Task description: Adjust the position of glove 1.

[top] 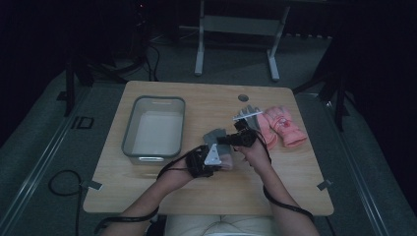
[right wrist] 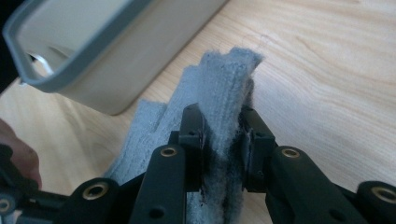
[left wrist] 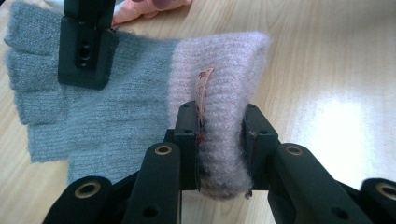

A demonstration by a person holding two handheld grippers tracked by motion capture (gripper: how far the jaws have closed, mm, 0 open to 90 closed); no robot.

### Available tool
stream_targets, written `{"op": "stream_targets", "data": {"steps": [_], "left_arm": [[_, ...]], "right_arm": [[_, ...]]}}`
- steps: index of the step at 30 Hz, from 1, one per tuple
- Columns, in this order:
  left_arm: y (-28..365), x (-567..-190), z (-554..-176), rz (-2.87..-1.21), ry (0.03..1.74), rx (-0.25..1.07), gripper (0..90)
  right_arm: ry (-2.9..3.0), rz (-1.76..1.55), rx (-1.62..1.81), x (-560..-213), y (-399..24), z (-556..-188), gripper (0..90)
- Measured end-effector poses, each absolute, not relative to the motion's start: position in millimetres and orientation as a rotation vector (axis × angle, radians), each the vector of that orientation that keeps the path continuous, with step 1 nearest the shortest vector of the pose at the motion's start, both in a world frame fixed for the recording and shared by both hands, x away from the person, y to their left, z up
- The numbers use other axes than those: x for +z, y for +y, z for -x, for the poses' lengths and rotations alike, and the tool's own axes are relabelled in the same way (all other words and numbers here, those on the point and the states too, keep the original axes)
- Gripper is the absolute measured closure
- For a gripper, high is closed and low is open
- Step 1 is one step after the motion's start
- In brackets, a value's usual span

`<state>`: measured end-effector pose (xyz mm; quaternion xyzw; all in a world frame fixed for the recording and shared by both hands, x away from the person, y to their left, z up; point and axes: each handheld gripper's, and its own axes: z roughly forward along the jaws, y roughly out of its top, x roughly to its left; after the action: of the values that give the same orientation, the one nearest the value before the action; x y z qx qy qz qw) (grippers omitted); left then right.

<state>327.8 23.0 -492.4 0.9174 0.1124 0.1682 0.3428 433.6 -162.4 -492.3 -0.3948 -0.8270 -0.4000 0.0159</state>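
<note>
A: Grey-and-pink knitted fingerless glove sits mid-table beside the grey plastic bin, between both tools.

B: Left gripper pinches the pink cuff; right gripper pinches the grey finger end. Lift evenly, keep it taut.

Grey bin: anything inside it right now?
The bin looks empty; its pale floor shows bare in the high view. The corner under its near rim is hidden. The glove is outside, held by both grippers.

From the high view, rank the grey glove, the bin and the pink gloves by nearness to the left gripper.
1. Grey glove: clamped at its cuff in the left gripper.
2. Bin: up and to the gripper's left.
3. Pink gloves: farthest, far right, past the right gripper.
</note>
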Motion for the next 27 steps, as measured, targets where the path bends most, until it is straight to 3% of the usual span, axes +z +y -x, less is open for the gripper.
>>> {"op": "stream_targets", "data": {"steps": [10, 27], "left_arm": [[32.2, -453.1, -332.6, -2.421, 0.239, 0.442, 71.6], [55.5, -418.3, -337.6, -2.460, 0.234, 0.452, 71.7]], "right_arm": [[-2.555, 1.197, -1.321, -463.5, -161.1, -433.3, 74.4], [-2.560, 1.150, -1.382, -433.1, -137.5, -436.3, 74.3]]}}
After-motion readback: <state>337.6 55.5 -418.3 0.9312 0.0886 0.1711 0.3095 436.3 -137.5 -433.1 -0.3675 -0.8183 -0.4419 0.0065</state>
